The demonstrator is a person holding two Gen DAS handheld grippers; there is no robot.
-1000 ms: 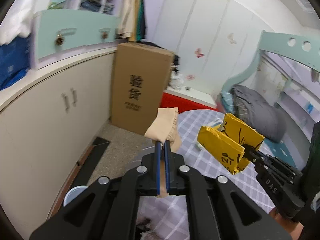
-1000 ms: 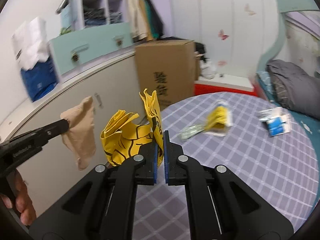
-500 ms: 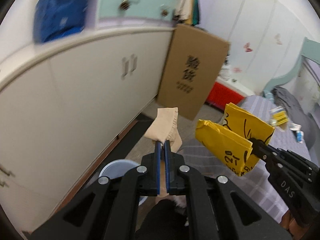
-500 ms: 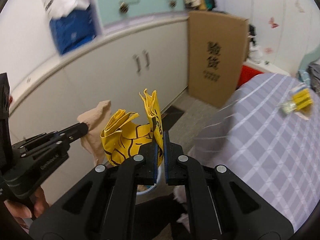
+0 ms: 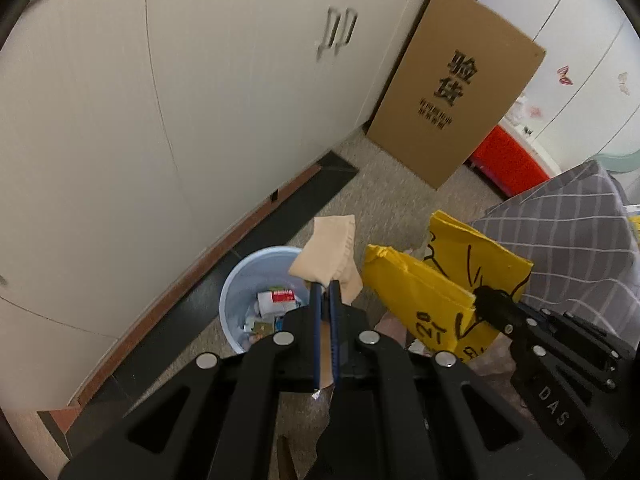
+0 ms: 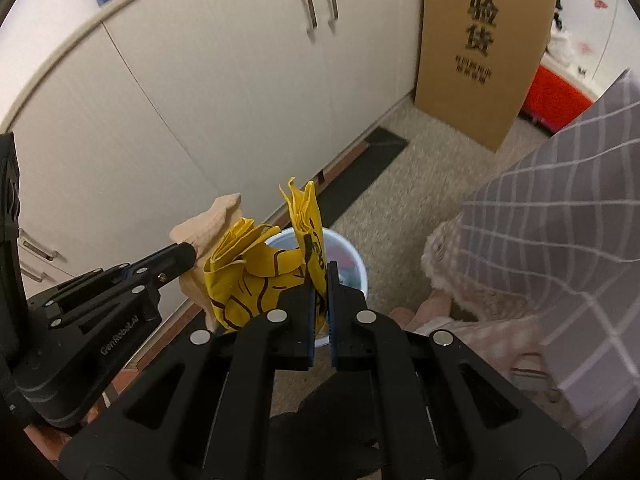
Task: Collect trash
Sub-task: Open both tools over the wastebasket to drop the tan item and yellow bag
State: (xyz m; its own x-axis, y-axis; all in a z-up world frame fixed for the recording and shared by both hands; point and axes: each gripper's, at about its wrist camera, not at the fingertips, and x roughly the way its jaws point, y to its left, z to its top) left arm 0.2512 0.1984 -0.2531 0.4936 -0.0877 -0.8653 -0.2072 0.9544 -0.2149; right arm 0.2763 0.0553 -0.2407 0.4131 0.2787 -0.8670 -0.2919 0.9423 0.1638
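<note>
My left gripper (image 5: 325, 286) is shut on a beige crumpled paper (image 5: 328, 250), held above the right rim of a light blue trash bin (image 5: 240, 280) on the floor. The bin holds several scraps. My right gripper (image 6: 320, 270) is shut on a yellow wrapper (image 6: 256, 272) with black print, held over the same bin (image 6: 352, 260). In the left wrist view the yellow wrapper (image 5: 432, 292) hangs just right of the beige paper, with the right gripper (image 5: 490, 300) behind it. In the right wrist view the left gripper (image 6: 188, 254) and beige paper (image 6: 208, 224) sit left of the wrapper.
White cabinets (image 5: 160, 100) run along the left. A tall cardboard box (image 5: 456, 84) leans against them, with a red box (image 5: 508, 160) beyond it. A table with a grey checked cloth (image 6: 560, 220) hangs at the right. The floor is speckled carpet (image 5: 400, 200).
Both grippers have swung away from the table and tilted down towards the floor, and the blue bin has come into fuller view below them. Each still holds its piece of trash.
</note>
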